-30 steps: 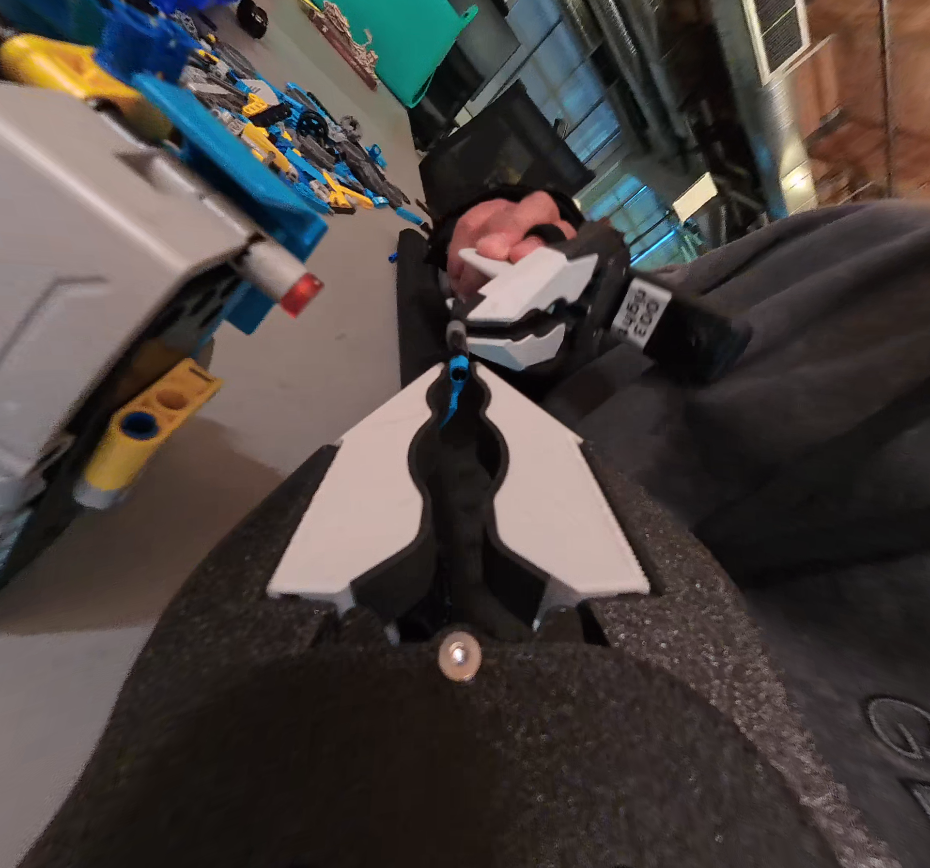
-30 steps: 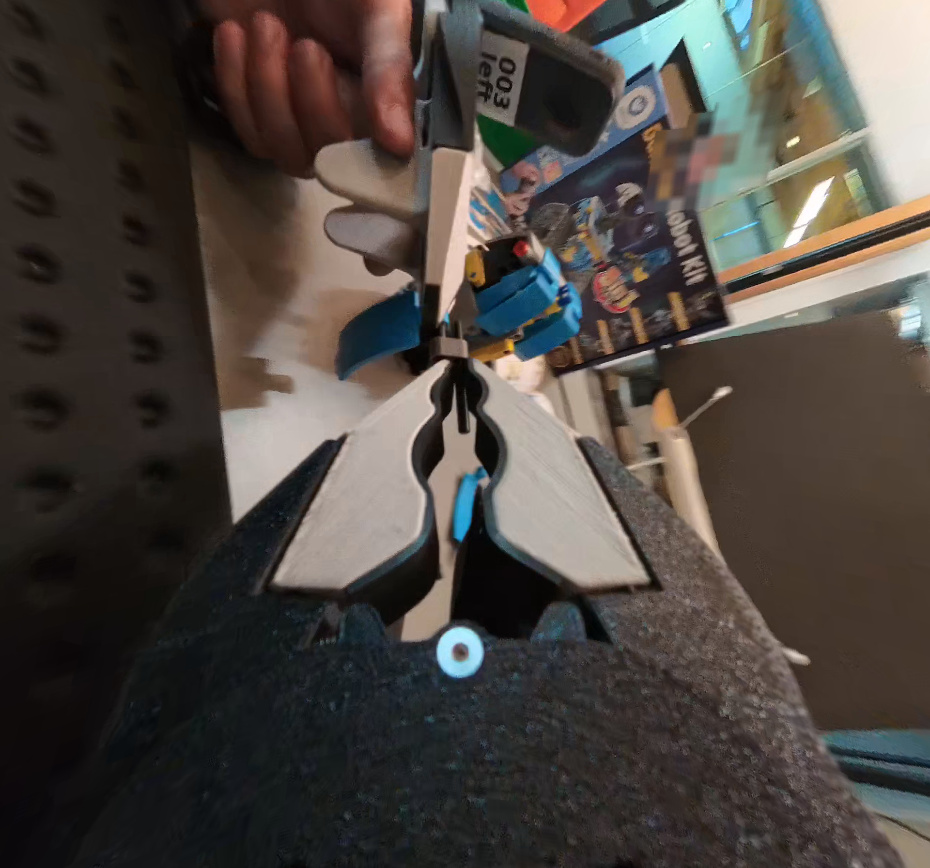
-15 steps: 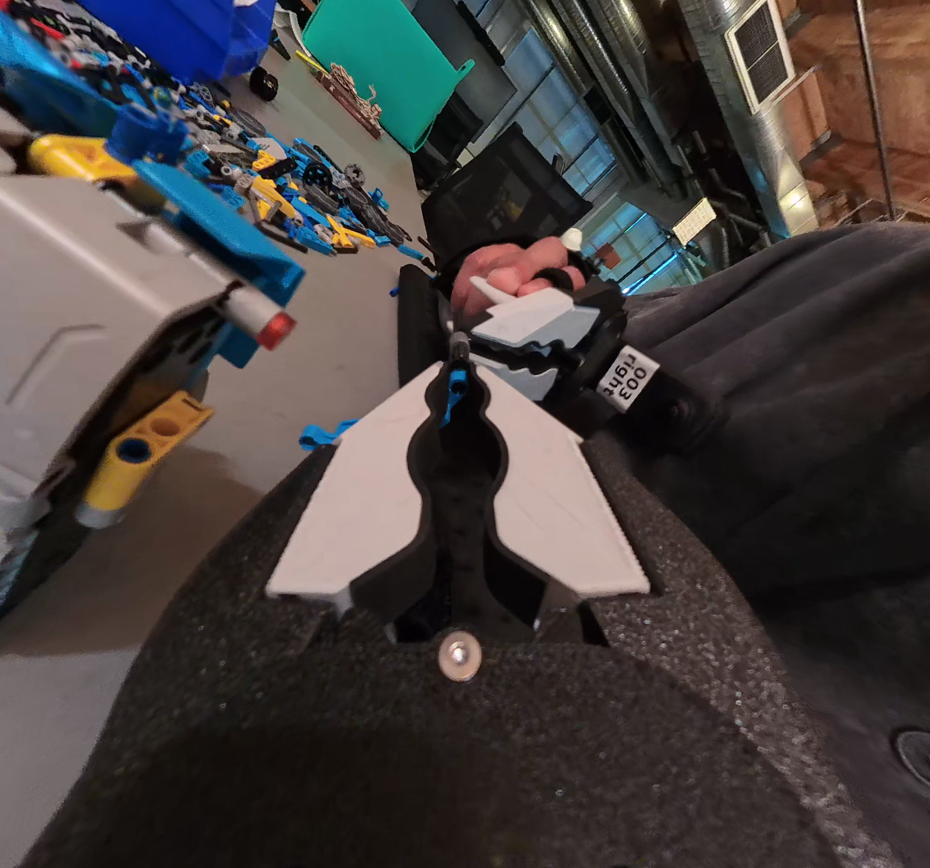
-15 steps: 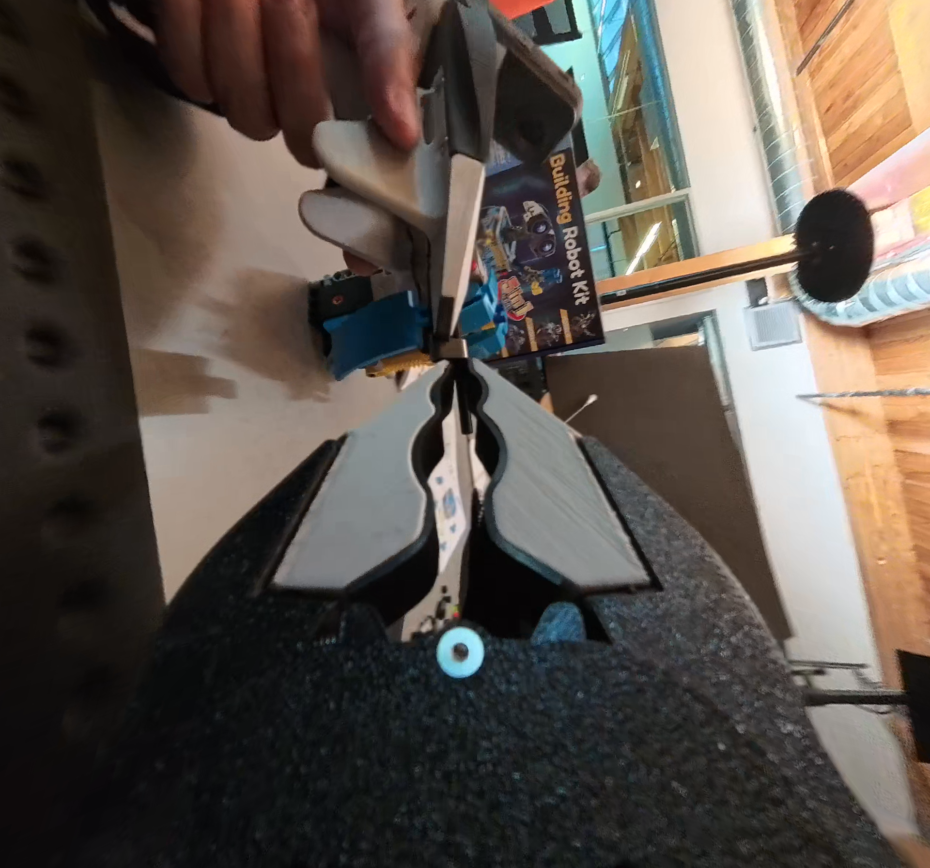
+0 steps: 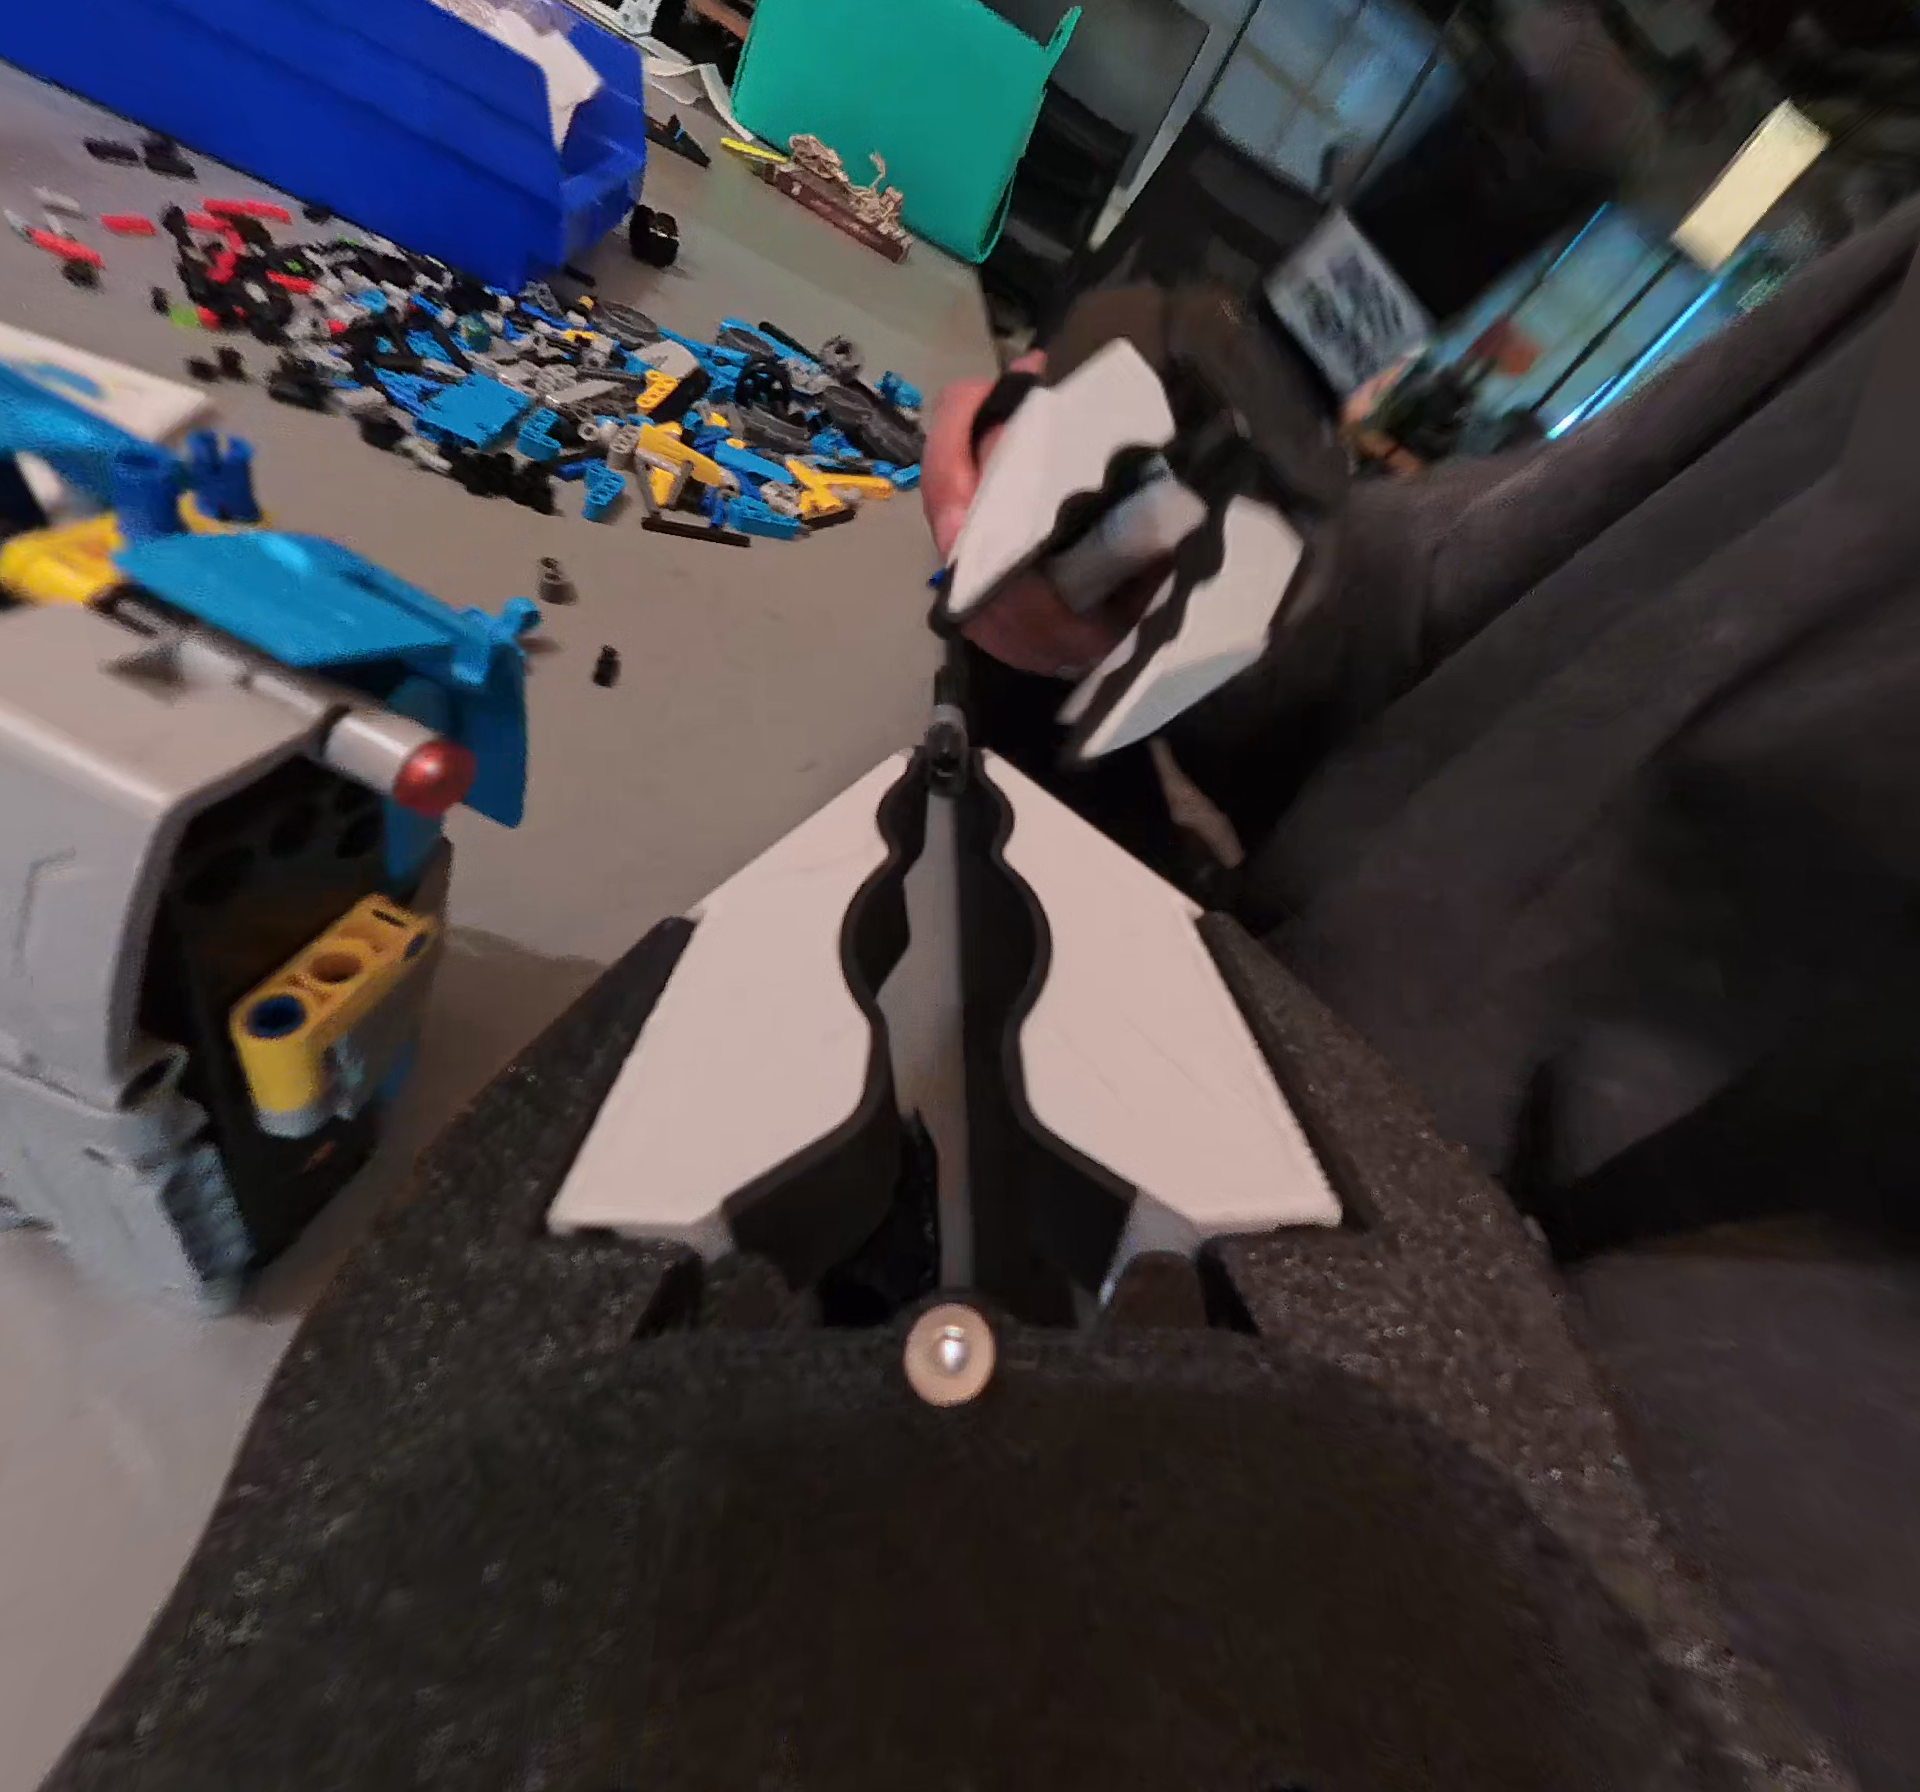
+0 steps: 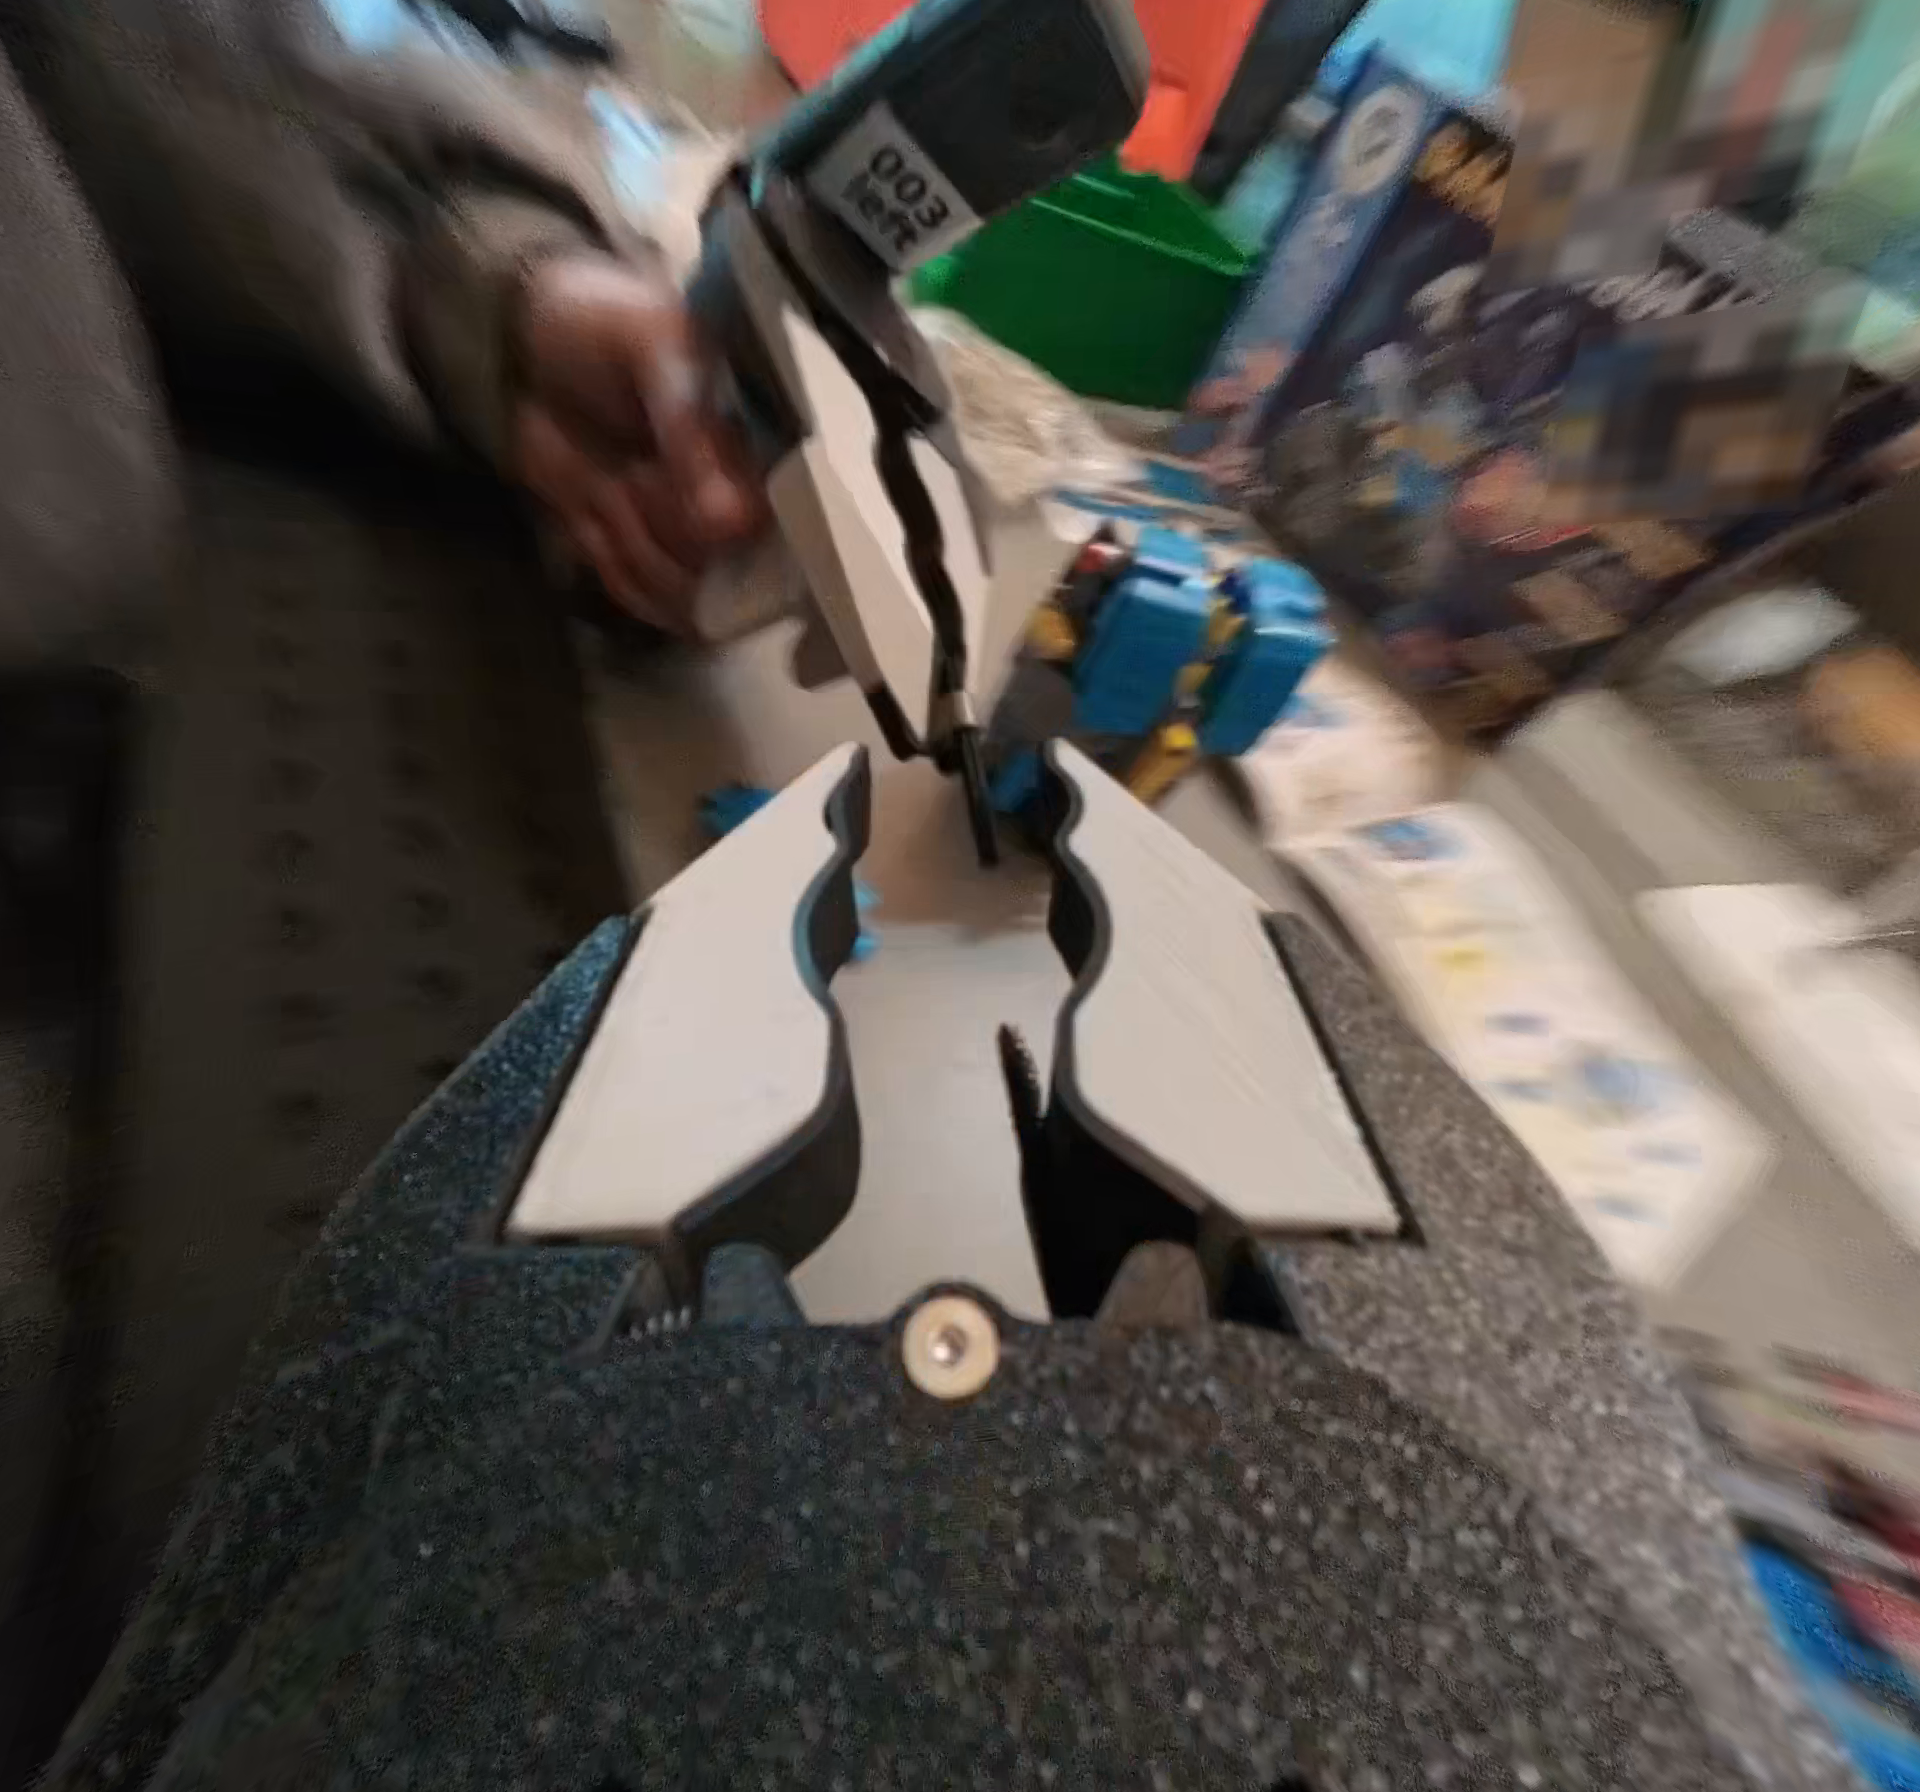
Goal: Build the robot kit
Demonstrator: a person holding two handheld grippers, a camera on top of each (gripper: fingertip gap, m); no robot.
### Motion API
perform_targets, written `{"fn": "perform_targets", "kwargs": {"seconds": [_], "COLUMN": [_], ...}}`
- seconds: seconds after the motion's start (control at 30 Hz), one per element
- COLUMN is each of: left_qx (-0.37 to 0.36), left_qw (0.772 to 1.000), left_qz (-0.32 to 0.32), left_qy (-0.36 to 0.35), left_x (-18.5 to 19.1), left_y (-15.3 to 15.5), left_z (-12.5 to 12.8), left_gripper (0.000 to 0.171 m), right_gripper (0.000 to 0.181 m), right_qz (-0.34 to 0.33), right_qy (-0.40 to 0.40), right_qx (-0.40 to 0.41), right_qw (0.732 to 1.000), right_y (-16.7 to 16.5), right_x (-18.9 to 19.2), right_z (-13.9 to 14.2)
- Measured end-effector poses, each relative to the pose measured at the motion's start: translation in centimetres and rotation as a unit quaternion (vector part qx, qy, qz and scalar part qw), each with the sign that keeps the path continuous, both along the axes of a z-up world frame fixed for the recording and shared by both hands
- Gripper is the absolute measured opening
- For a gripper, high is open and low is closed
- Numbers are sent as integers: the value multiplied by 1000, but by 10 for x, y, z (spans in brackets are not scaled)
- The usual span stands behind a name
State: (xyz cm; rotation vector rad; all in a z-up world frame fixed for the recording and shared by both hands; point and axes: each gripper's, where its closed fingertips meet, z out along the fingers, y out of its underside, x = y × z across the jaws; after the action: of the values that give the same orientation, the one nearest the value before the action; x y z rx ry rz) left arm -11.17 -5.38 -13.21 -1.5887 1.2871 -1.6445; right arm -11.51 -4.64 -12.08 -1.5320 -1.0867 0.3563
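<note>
We count two claws: the left claw and the right claw. On the counter we see one blue bin, one green bin, one printed box, one grey block model, and one heap of loose bricks too numerous for us to count.

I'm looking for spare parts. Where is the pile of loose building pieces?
In the left wrist view, the pile of loose building pieces lies on the grey table, upper left, just in front of the blue bin.
</note>
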Motion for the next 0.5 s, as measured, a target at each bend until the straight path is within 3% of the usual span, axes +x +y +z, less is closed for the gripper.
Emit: {"fn": "perform_targets", "kwargs": {"seconds": [0.07, 0.13, 0.2, 0.27, 0.33, 0.4, 0.5], "left_qx": [93, 229, 395, 524, 582, 601, 603], "left_qw": [996, 973, 917, 849, 810, 795, 793], "left_qz": [12, 30, 57, 66, 61, 57, 57], "left_qy": [5, -3, -16, -30, -46, -51, -66], "left_x": [0, 0, -1, -2, -2, -1, -3], "left_y": [0, -1, 0, -6, -16, -21, -24], "left_z": [-3, -3, 0, 1, 0, -1, 3], "left_gripper": [7, 7, 7, 7, 6, 7, 7], "right_gripper": [32, 35, 37, 50, 54, 45, 30], "right_qz": [61, 84, 108, 118, 160, 210, 222], "right_qy": [116, 201, 243, 267, 303, 334, 338], "right_qx": [-143, -244, -330, -421, -498, -532, -532], "right_qw": [981, 945, 906, 859, 797, 749, 744], "right_y": [-7, -3, -5, -7, -17, -27, -29], "right_x": [-1, 5, 8, 7, -2, -8, -11], "right_z": [7, 10, 4, -8, -8, 4, 7]}}
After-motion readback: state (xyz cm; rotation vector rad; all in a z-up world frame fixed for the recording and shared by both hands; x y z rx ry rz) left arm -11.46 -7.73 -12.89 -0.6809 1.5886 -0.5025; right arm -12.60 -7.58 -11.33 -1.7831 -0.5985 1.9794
